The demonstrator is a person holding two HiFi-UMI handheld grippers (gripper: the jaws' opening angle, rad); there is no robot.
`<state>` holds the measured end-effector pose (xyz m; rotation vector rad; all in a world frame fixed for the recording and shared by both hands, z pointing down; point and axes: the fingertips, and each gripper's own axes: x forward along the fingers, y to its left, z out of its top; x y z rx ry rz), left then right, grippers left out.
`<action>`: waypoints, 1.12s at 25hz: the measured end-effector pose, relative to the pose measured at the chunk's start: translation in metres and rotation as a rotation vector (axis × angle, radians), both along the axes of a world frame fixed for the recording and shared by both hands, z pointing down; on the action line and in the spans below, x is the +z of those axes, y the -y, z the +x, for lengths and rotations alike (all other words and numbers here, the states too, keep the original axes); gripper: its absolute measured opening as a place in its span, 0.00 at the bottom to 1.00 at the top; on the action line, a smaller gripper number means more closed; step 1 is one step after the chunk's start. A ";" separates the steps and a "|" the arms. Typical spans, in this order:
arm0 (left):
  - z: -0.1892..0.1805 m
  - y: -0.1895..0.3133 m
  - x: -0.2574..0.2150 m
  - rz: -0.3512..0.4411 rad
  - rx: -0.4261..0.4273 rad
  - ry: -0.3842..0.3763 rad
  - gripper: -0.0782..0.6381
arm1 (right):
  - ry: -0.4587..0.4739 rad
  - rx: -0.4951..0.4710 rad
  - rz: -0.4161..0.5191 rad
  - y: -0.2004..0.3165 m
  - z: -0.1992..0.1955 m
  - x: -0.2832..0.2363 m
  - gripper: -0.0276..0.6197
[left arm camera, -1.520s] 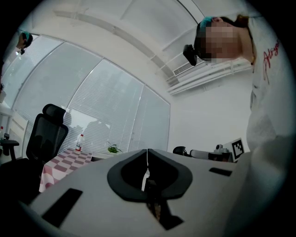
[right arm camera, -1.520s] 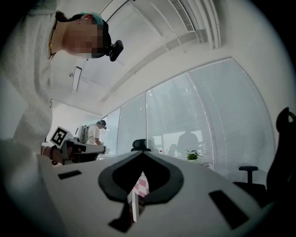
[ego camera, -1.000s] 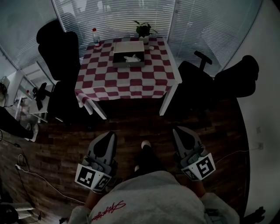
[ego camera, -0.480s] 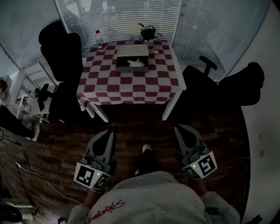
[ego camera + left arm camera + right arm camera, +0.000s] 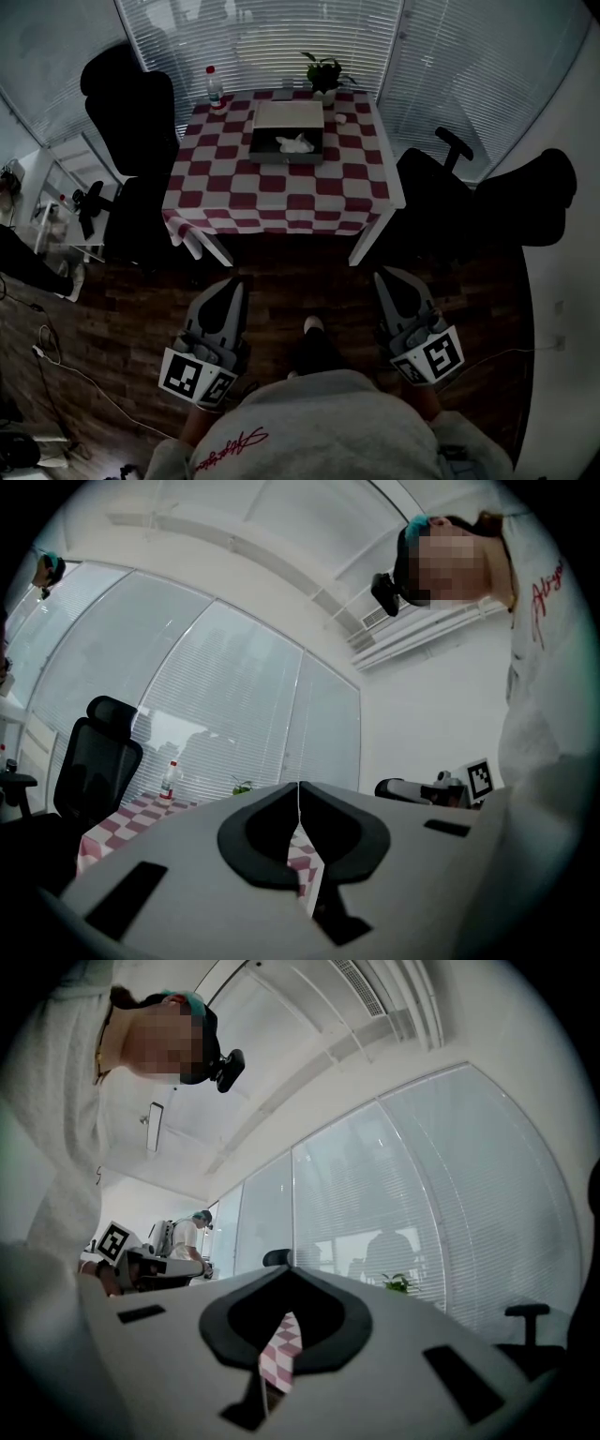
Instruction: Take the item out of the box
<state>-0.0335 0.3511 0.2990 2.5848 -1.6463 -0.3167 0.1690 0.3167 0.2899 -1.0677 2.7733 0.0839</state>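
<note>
An open grey box [image 5: 287,129] stands on the far half of a table with a red-and-white checked cloth [image 5: 281,187], and a crumpled white item [image 5: 295,142] lies inside it. Both grippers are held low over the wooden floor, well short of the table. The left gripper [image 5: 236,284] points toward the table with its jaws together and nothing between them. The right gripper [image 5: 384,277] is likewise shut and empty. In the left gripper view the left gripper's tips [image 5: 299,786] meet, with the cloth beyond them. The right gripper view shows the right gripper's closed tips [image 5: 287,1268] the same way.
A black office chair [image 5: 131,122] stands left of the table, and two more [image 5: 441,187] [image 5: 530,192] stand to the right. A bottle [image 5: 215,86] and a potted plant [image 5: 325,70] sit at the table's far edge by the blinds. Cables [image 5: 56,366] trail over the floor at left.
The table and box have come lower and slightly rightward in the head view, so the person has stepped closer. Both grippers keep their place and stay shut.
</note>
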 end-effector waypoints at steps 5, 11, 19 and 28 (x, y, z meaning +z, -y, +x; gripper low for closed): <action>-0.001 0.026 0.000 -0.006 -0.006 0.003 0.13 | 0.010 -0.002 -0.006 0.028 0.000 -0.001 0.06; -0.004 0.058 -0.002 -0.016 -0.015 0.008 0.13 | 0.016 -0.011 -0.016 0.064 -0.003 -0.001 0.06; -0.002 0.096 -0.008 -0.011 -0.027 0.007 0.13 | 0.016 -0.032 -0.022 0.103 -0.005 -0.005 0.06; -0.002 0.132 -0.010 -0.007 -0.046 0.003 0.13 | 0.020 -0.064 -0.025 0.138 -0.009 -0.006 0.06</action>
